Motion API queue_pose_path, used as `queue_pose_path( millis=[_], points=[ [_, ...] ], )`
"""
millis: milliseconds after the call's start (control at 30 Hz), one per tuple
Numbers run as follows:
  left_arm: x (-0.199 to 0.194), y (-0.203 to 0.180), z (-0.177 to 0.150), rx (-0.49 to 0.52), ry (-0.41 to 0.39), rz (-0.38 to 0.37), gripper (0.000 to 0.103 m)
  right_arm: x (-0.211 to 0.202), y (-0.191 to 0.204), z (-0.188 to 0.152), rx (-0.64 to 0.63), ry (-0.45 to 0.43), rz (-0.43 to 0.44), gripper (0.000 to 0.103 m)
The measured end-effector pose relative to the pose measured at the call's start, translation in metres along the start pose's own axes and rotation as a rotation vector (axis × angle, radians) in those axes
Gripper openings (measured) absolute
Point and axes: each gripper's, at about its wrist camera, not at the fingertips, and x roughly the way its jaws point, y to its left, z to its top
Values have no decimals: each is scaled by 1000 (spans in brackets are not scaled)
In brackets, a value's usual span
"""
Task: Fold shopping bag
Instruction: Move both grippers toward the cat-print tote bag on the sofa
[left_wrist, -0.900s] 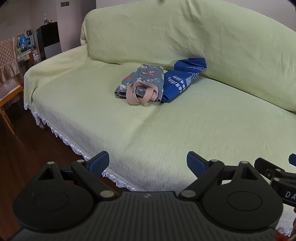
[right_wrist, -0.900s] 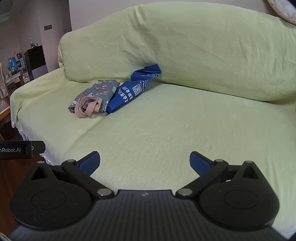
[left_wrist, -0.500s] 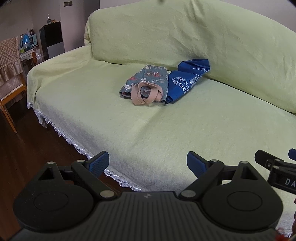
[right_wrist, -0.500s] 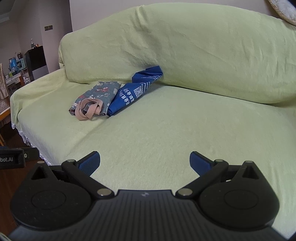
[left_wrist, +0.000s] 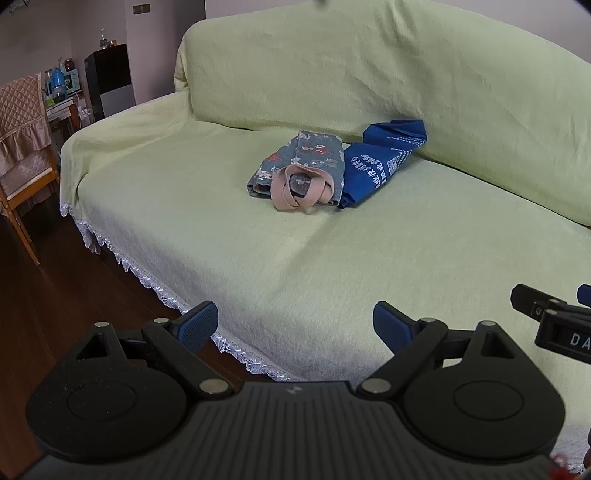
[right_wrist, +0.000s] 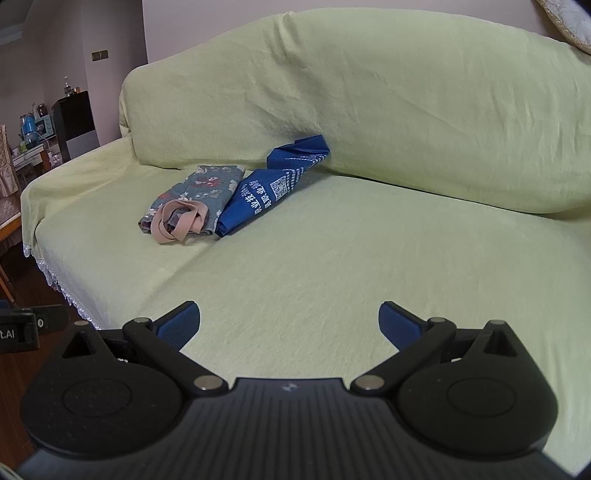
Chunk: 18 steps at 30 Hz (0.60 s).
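Both the left gripper (left_wrist: 295, 323) and the right gripper (right_wrist: 290, 321) hover with jaws apart and empty, well away from the floral bag (left_wrist: 303, 166) and the blue bag (left_wrist: 380, 162), which lie touching at the far left of the sofa (left_wrist: 332, 266), probably because reaching comes first.

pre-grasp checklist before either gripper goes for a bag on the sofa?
1. Left gripper open, nothing held: ok.
2. Right gripper open, nothing held: ok.
3. Floral bag in view, unobstructed: ok.
4. Blue bag separate from the floral one: not ok, they touch along one edge.
5. Beige handles laid flat: not ok, looped and tangled.
6. Which bag is the target: cannot tell.
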Motion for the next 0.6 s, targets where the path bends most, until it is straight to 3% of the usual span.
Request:
queue_pose_path(
  millis=[600],
  points=[
    [23,4,-1,-13,47,-6,92,23,-3,1,-7,58,-15,102]
  ],
)
